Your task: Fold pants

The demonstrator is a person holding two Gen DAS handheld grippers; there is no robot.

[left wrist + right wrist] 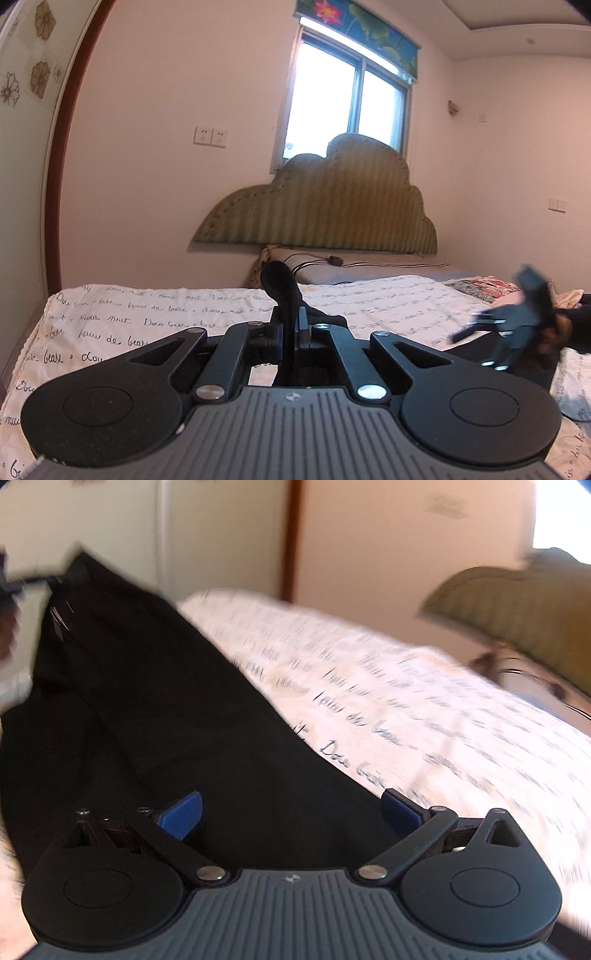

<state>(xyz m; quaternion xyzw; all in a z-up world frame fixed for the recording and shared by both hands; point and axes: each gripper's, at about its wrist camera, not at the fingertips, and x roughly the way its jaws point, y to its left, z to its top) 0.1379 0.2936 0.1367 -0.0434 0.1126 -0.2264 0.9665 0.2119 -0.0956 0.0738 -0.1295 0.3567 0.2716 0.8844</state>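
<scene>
The black pants lie on the white bed cover with script writing, one end lifted at the upper left. My left gripper is shut on a fold of the black pants that sticks up between its fingers. It shows blurred in the right wrist view, holding the raised pants corner. My right gripper is open, its blue pads spread over the black cloth with nothing between them. It also shows blurred at the right in the left wrist view.
A green cloud-shaped headboard stands against the far wall under a window. A pillow with a cable lies at the bed's head. Patterned cloth lies at the far right. A wardrobe edge runs along the left.
</scene>
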